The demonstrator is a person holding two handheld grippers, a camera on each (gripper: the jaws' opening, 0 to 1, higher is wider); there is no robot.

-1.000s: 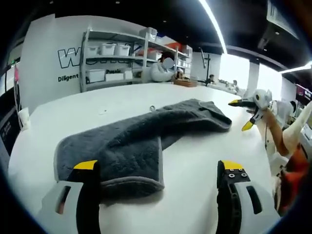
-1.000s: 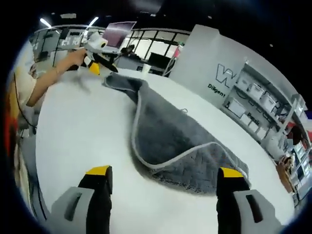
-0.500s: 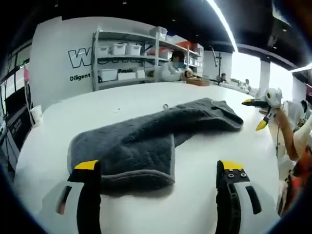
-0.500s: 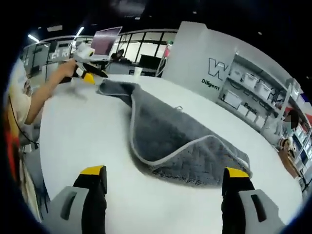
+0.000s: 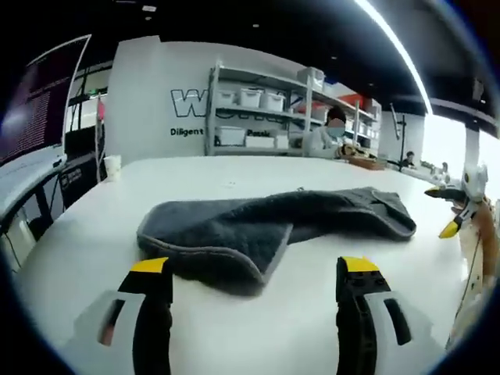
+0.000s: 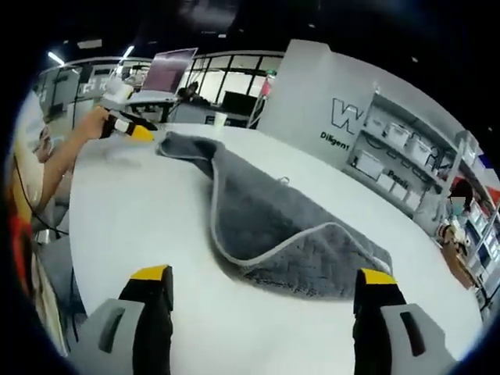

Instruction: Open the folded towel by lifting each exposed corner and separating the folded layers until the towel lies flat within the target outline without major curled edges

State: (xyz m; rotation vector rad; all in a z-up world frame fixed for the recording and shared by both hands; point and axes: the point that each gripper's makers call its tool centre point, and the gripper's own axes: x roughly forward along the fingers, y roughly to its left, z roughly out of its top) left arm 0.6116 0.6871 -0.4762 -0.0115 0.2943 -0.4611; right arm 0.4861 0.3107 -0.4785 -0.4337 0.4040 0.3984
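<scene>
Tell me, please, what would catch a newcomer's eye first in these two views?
The dark grey, thick-piled folded towel with a pale stitched hem lies crumpled across the middle of the round white table, one layer turned back over itself. The left gripper and right gripper each hover open, yellow-tipped, just short of it. Behind stands a white wall with metal shelving carrying white storage bins.

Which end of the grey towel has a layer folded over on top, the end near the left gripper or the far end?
The end near the left gripper: there the grey towel has a flap doubled over, its pale hem curving round. The far end lies bunched.
</scene>
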